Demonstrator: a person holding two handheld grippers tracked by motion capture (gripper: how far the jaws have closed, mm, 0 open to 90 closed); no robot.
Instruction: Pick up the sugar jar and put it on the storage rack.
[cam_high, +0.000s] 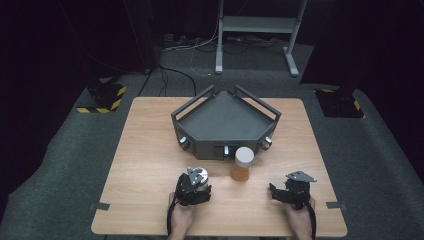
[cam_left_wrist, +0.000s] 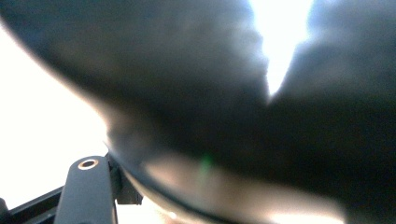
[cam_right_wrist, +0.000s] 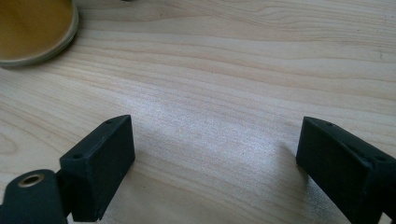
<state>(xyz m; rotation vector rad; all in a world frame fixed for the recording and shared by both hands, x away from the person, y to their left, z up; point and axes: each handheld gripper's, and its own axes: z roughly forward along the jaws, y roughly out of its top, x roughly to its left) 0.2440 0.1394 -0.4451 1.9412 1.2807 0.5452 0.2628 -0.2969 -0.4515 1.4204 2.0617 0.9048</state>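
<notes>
Light wood worktop (cam_high: 150, 165), grain running side to side, sitting on grey carpet. Up at 12 o'clock there's a dark grey angular tray (cam_high: 225, 120) with railed sides and little knobs on its front. Just in front of it, slightly toward 1 o'clock of the worktop's centre, stands a jar (cam_high: 242, 164) of amber stuff with a pale lid.

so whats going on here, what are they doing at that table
A person sits at a wooden table with a gripper in each hand. The left gripper is closed around something small with a pale top, too blurred to name. The right gripper rests open on bare wood. An amber jar with a cream lid stands between them, just in front of a dark three-cornered tray.
</notes>
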